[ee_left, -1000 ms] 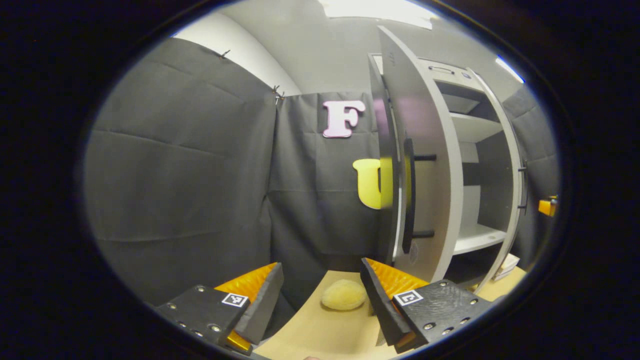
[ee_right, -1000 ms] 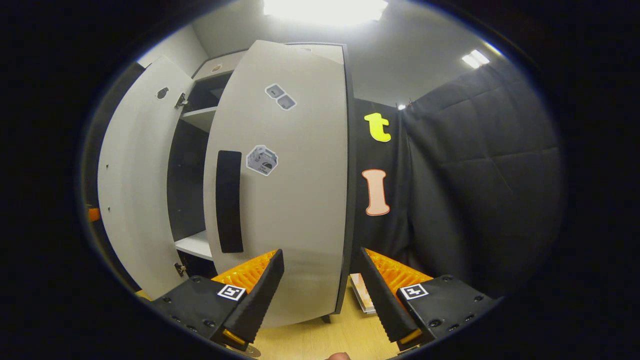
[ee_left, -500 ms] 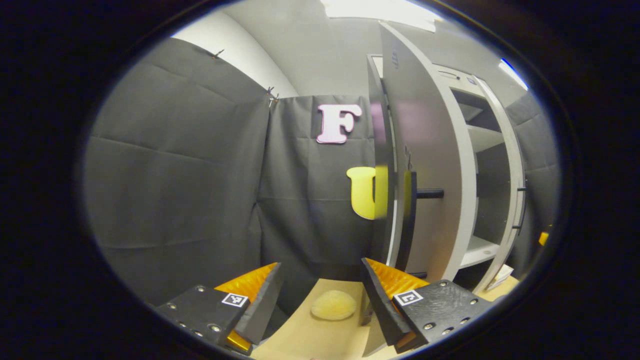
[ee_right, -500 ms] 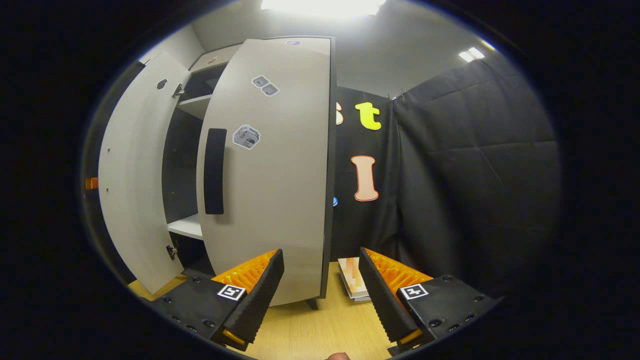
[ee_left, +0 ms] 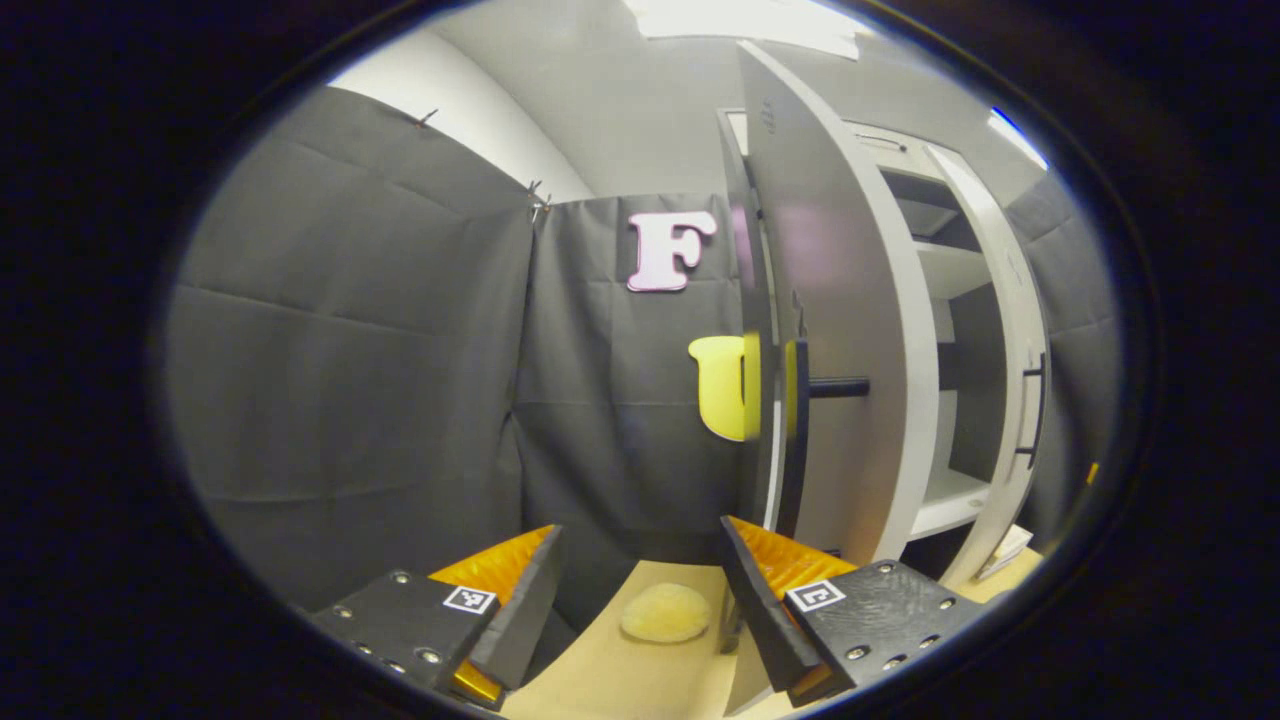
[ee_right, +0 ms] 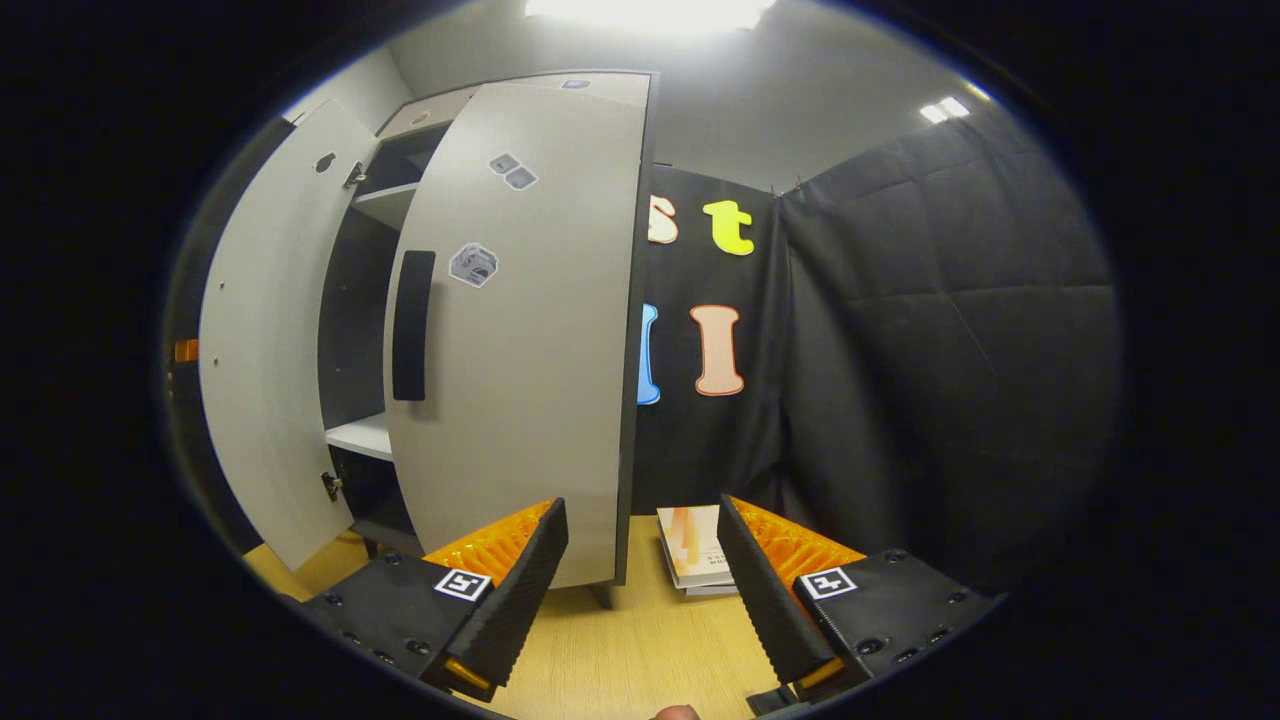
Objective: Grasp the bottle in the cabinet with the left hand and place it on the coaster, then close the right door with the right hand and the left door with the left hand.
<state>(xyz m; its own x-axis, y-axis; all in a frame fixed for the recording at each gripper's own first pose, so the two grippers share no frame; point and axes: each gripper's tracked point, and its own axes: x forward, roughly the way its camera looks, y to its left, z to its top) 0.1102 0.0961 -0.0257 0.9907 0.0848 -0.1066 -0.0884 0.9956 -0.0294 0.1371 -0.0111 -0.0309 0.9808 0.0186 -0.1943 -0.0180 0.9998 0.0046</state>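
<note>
One cabinet (ee_right: pixel 370 300) stood before me, and it had two doors. In the right gripper view its right door (ee_right: pixel 520 340) hung partly open at about eleven o'clock, with one dark handle (ee_right: pixel 412 325) and three small stickers on its face; the left door (ee_right: pixel 262 340) stood wide open at nine o'clock. Between them I counted two pale shelves, and I could see no bottle on them. In the left gripper view the left door (ee_left: pixel 840 330) rose nearly edge-on at one o'clock, and the right door (ee_left: pixel 1015 380) showed beyond it at three o'clock.

One wooden table (ee_right: pixel 640 650) lay under everything. On it, in the right gripper view, one thin stack of booklets (ee_right: pixel 690 550) lay at six o'clock, just beside the right door's lower corner.

In the left gripper view one round yellowish coaster (ee_left: pixel 665 612) lay bare on the table at six o'clock.

My left gripper (ee_left: pixel 640 600) was spread wide, with nothing between its fingers. My right gripper (ee_right: pixel 640 590) was likewise spread wide and gripping nothing, apart from the right door.
</note>
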